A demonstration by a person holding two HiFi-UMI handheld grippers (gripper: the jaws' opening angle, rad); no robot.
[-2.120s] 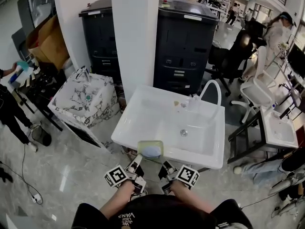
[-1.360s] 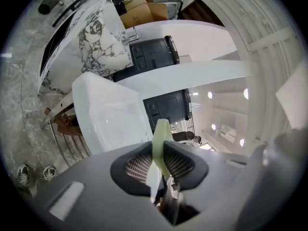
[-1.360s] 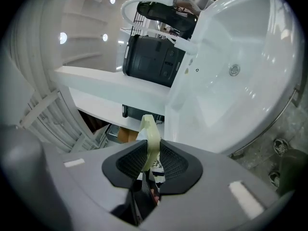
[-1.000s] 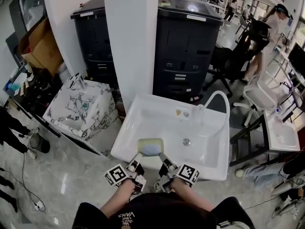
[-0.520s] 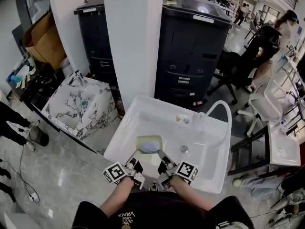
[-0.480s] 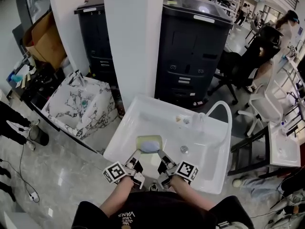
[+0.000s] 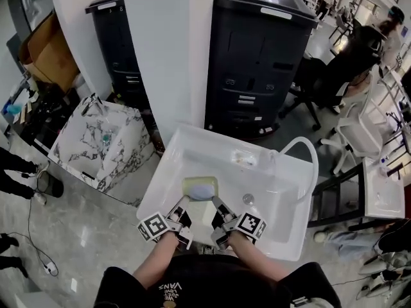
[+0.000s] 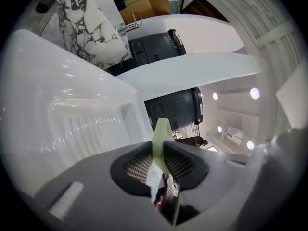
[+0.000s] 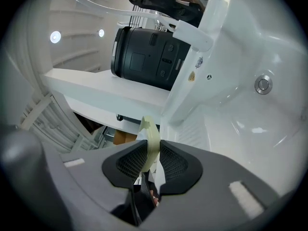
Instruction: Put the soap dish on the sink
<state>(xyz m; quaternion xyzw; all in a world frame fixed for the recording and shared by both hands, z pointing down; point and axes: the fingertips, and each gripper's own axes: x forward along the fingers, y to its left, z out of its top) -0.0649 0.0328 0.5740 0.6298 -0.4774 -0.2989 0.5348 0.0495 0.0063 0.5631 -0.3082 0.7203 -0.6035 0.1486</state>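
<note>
A pale green soap dish point(image 7: 200, 188) with a blue soap bar in it hangs over the white sink point(image 7: 168, 156), above the left part of the basin. My left gripper point(image 7: 182, 201) is shut on the dish's near-left rim, and my right gripper point(image 7: 214, 201) is shut on its near-right rim. In the left gripper view the green rim of the soap dish point(image 8: 160, 141) stands edge-on between the dark pads. The right gripper view shows the same rim of the soap dish point(image 9: 149, 141) pinched between its pads, with the sink's drain point(image 9: 262, 84) to the right.
A curved white faucet point(image 7: 302, 153) rises at the sink's far right. A white pillar point(image 7: 164, 50) and two black cabinets point(image 7: 260, 63) stand behind the sink. A marbled sink point(image 7: 96, 140) sits to the left. Chairs and another white sink point(image 7: 382, 191) are on the right.
Both grippers have carried the soap dish forward, from the sink's near rim to over the basin. The grip on the dish is unchanged.
</note>
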